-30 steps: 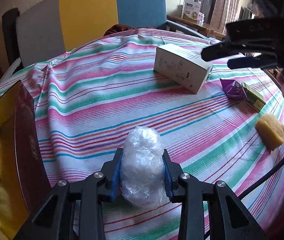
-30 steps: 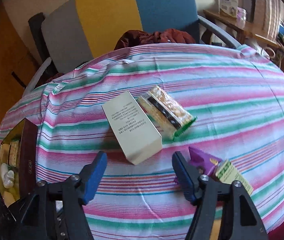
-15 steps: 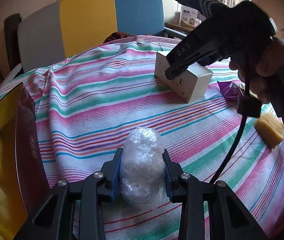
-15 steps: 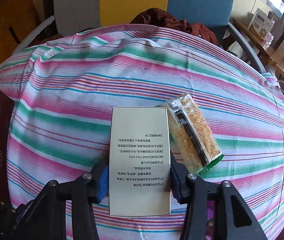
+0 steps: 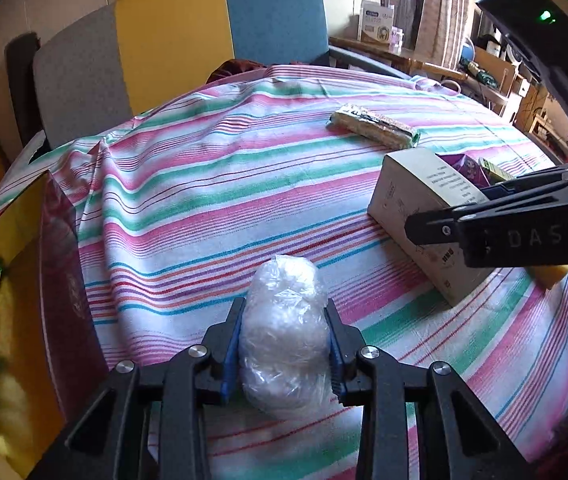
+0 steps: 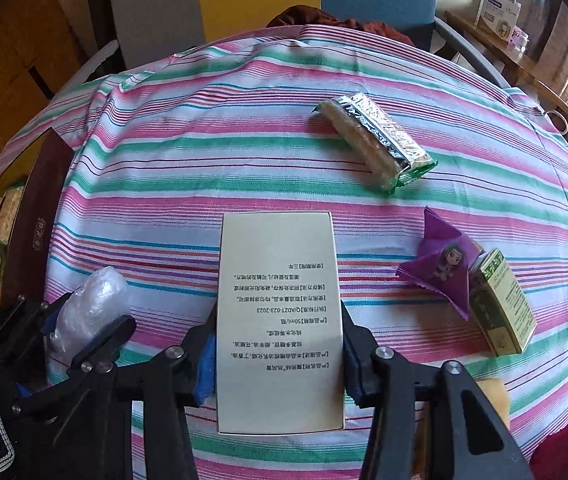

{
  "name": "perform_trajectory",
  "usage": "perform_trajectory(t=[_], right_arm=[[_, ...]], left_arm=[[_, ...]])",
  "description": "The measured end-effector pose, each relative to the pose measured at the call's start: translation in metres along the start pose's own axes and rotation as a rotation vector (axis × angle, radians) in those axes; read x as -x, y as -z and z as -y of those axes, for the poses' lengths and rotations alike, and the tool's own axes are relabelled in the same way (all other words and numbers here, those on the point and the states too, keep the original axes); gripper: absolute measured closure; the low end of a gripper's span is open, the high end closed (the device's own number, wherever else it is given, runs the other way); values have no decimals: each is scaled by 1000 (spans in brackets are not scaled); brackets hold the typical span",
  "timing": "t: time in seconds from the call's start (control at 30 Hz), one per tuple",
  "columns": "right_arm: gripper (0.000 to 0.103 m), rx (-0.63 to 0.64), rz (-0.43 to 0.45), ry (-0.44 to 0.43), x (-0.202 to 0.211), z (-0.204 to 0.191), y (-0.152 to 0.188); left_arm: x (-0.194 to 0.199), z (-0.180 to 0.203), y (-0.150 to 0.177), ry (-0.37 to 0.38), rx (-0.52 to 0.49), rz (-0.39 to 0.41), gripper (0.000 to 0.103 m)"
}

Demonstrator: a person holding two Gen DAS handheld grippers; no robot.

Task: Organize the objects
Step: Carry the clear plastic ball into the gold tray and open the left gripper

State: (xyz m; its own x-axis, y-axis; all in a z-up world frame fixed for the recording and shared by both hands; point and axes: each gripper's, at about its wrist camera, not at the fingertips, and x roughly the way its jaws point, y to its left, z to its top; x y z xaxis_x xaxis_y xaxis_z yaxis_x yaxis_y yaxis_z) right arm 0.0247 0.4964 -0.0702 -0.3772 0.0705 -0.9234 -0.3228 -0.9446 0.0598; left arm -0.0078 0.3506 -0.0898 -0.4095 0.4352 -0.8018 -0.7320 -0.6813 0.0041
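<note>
My left gripper [image 5: 284, 316] is shut on a clear plastic-wrapped white bundle [image 5: 285, 344], low over the striped tablecloth [image 5: 204, 208]. To its right, my right gripper [image 6: 280, 320] points steeply down and is shut on a cream carton with printed text [image 6: 278, 280]. Its blue pads press the carton's two long sides. In the left wrist view the carton [image 5: 411, 196] sits tilted at the right, with the right gripper [image 5: 483, 208] over it. The right wrist view also shows the left gripper [image 6: 84, 320] and bundle [image 6: 88, 304] at lower left.
A wrapped cracker bar [image 6: 375, 140] lies beyond the carton. A purple packet [image 6: 443, 264] and a small green box [image 6: 501, 304] lie to its right, a yellow lump [image 5: 551, 274] near the front edge. A dark red box [image 5: 64, 280] holding snacks stands at left. A chair [image 5: 204, 40] is behind.
My right gripper came down over the carton and closed on its sides. The carton has come away from the cracker bar, nearer and to the right. The left gripper kept still with its bundle.
</note>
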Motion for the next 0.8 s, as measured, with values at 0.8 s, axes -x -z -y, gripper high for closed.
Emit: perform_trajectory(t=[0.8], right_arm=[[53, 40, -11, 31, -10, -5, 3]], left_arm=[[121, -50, 22, -65, 141, 157, 67]])
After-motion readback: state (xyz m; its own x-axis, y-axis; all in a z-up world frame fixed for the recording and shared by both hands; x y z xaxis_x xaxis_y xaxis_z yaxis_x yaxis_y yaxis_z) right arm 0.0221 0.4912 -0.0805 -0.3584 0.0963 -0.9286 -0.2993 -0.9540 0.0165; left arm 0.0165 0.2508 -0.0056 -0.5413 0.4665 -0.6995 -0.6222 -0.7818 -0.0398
